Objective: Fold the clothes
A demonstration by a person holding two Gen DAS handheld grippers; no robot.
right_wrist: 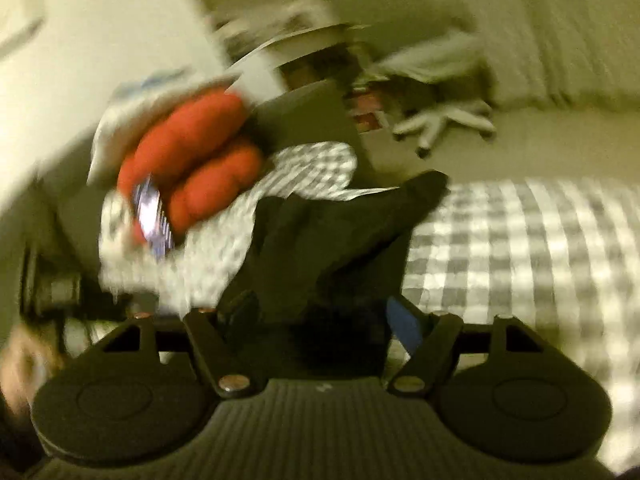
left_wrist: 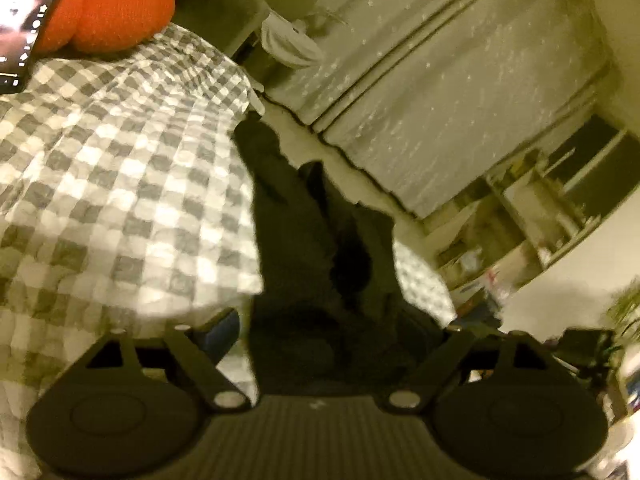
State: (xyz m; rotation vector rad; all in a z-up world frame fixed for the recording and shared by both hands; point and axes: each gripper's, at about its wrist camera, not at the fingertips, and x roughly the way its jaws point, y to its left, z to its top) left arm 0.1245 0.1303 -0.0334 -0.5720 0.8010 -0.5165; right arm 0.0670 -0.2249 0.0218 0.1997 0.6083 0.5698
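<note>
- The dark garment [left_wrist: 312,240] fills the lower centre of both views, bunched between each claw's fingers, over the checked bedcover [left_wrist: 120,168].
- Left gripper [left_wrist: 320,332] and right gripper [right_wrist: 316,320] each appear to pinch that cloth; fingertips are hidden.
- Heavy blur in the right view suggests fast motion, so the cloth may slip out.
- The hem may snag the orange cushion [right_wrist: 192,160] at upper left.

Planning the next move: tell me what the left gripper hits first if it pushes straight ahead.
The dark garment itself: it already fills the left gripper and hangs directly ahead. Beyond it probably the floor beside the checkered bedspread, though blur leaves depth unclear.
</note>
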